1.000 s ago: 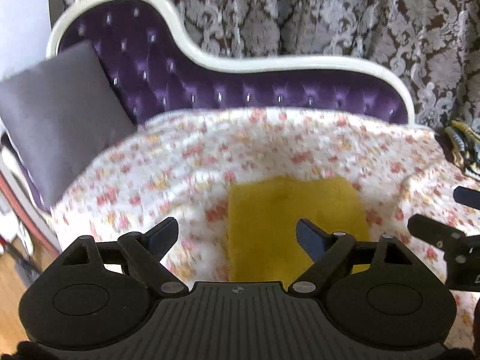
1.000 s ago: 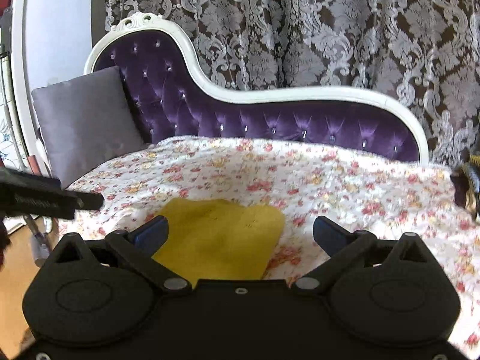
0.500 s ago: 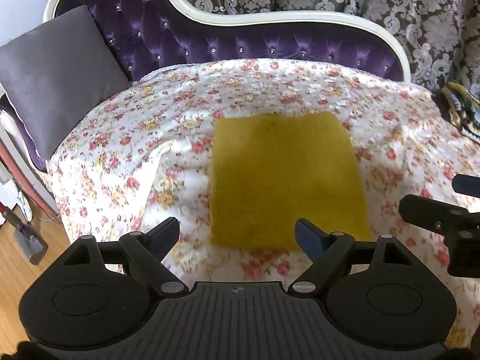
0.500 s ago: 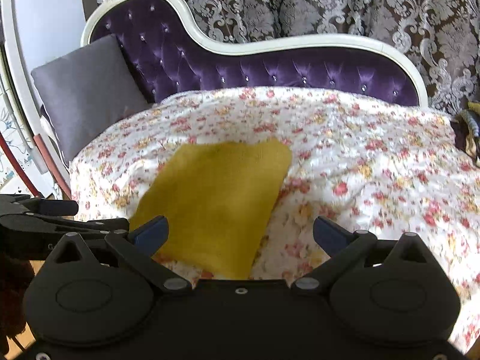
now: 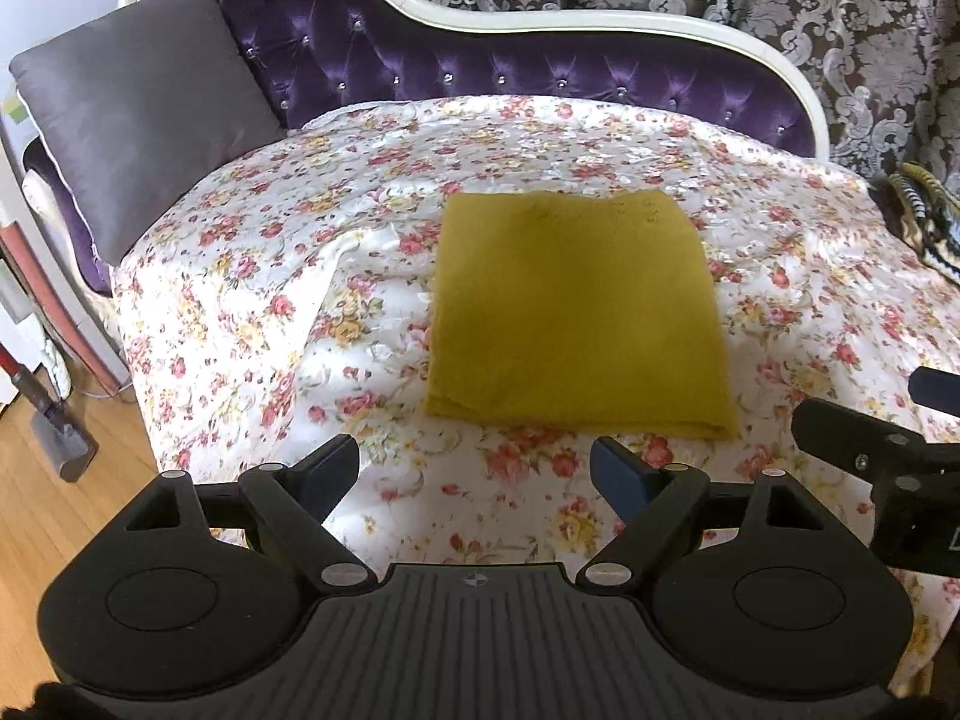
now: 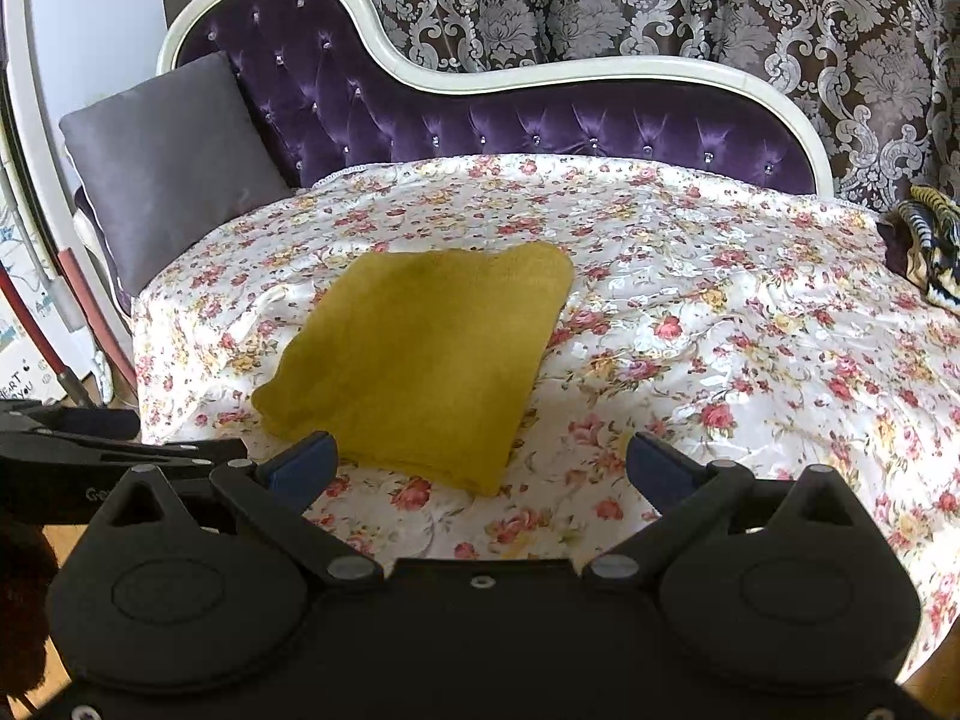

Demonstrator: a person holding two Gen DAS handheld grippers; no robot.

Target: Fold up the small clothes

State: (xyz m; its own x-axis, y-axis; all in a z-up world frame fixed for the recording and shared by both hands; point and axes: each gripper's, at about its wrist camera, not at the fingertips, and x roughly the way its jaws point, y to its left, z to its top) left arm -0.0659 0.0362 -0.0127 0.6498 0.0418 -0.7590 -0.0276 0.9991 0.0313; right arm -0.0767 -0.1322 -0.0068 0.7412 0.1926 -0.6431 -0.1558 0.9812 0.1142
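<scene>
At the far left a grey cushion [image 5: 138, 114] leans against the purple tufted back of the chaise [image 5: 540, 69], and nothing rests on it. Next, low in the left wrist view, the left gripper [image 5: 474, 468] hangs over the near edge of the floral cover [image 5: 252, 300] with its jaws spread wide and nothing between them. Just beyond its fingertips lies the mustard-yellow garment [image 5: 576, 312], flat on the cover near the middle of the seat, already squared into a neat rectangle with a doubled edge showing along its near side. Judging from that shape, the fold looks largely done, and the step in hand seems to be either a last fold or the finish of this piece; which one cannot be told. If another fold is wanted, the next move calls for both grippers to drop to the near corners, pinch all layers together and carry them over to the far edge without dragging the slippery cover. To the right, the right gripper [image 6: 480, 456] is likewise released and empty, just short of the garment's near right corner. At the far right a dark striped bundle of fabric [image 6: 930, 252] lies on the chaise end. No basket, box or other container is in sight.
</scene>
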